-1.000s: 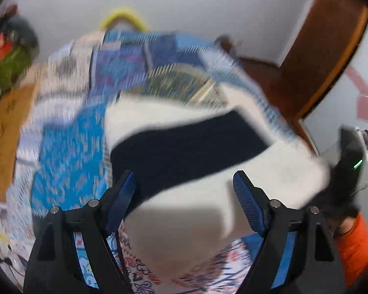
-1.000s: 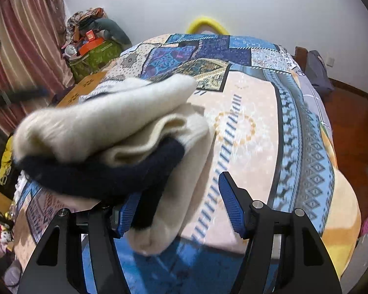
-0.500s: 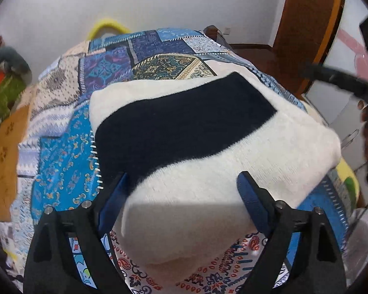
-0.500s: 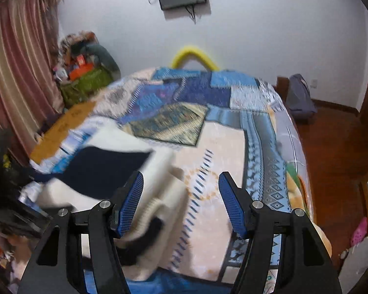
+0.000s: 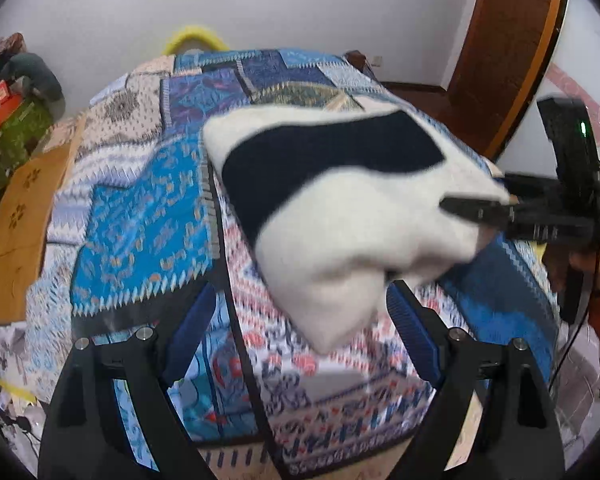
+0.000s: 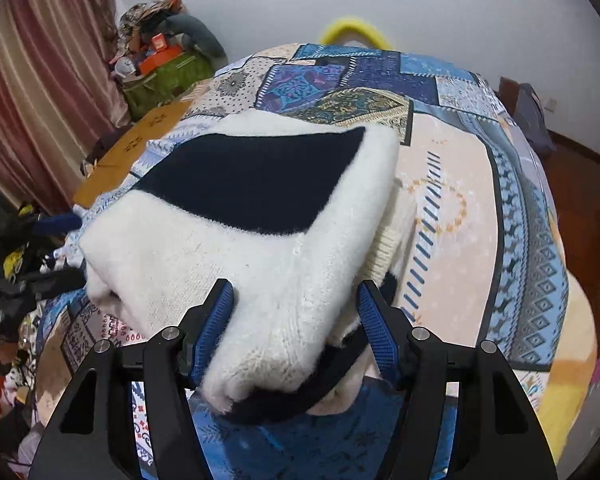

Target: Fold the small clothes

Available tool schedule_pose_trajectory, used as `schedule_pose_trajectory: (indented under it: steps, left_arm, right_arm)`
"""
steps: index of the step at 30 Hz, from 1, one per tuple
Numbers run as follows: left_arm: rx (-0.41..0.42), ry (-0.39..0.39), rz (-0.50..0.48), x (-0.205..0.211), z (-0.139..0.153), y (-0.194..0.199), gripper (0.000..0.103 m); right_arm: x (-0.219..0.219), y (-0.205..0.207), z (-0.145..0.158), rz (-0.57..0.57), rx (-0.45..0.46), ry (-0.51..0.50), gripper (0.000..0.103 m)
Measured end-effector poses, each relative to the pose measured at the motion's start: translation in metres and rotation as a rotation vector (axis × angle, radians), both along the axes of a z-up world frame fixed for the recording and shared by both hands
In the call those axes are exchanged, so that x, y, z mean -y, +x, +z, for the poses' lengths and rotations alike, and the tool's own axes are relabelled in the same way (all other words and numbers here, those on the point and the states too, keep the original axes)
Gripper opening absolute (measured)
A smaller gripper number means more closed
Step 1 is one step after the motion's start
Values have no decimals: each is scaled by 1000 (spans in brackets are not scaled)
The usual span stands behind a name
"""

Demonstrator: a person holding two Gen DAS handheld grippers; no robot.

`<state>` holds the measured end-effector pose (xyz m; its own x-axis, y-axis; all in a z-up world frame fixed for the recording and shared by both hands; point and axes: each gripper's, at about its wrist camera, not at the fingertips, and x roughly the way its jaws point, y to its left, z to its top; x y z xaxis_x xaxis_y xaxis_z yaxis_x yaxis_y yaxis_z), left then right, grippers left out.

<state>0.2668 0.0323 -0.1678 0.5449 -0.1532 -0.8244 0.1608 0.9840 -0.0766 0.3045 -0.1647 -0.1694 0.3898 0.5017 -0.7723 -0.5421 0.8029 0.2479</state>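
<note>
A folded cream knit sweater with a wide navy band (image 5: 340, 184) (image 6: 236, 216) lies on the patchwork bedspread (image 5: 140, 208) (image 6: 480, 184). My left gripper (image 5: 296, 340) is open and empty, just short of the sweater's near corner. My right gripper (image 6: 296, 324) is open, its blue pads on either side of the sweater's near folded edge, which bulges between them. In the left wrist view the right gripper (image 5: 476, 208) reaches onto the sweater's right edge. The left gripper's blue fingertip (image 6: 56, 222) shows at the sweater's left side in the right wrist view.
A brown cardboard piece (image 5: 16, 232) (image 6: 140, 148) lies at the bed's left edge. A cluttered pile with a green bag (image 6: 164, 68) stands by the striped curtain (image 6: 40, 80). A yellow hoop (image 6: 352, 30) sits behind the bed. A wooden door (image 5: 508, 48) is at right.
The right gripper came back down onto the sweater's near edge after lifting away. The left gripper pulled back from the sweater, which now sits farther right and ahead of it.
</note>
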Motion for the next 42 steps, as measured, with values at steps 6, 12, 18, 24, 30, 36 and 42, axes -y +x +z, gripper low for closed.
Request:
schedule_pose_trajectory:
  steps: [6, 12, 18, 24, 30, 36, 42]
  left_arm:
    - [-30, 10, 13, 19, -22, 10, 86]
    - [-27, -63, 125, 1, -30, 24, 65]
    - [4, -58, 188, -23, -24, 4, 57]
    - [-43, -77, 285, -53, -38, 1, 53]
    - [-62, -141, 300, -65, -38, -5, 53]
    - [-18, -11, 383, -90, -18, -26, 49]
    - [9, -16, 360, -115, 9, -21, 50]
  right_arm:
    - [-3, -1, 1, -12, 3, -15, 62]
    - [-1, -2, -3, -11, 1, -17, 61]
    - [0, -1, -8, 11, -4, -7, 60]
    - [-2, -4, -12, 19, -2, 2, 61]
    - [-1, -7, -13, 15, -3, 5, 60]
    - [5, -10, -8, 5, 11, -2, 60]
    - [16, -14, 9, 4, 42, -13, 61]
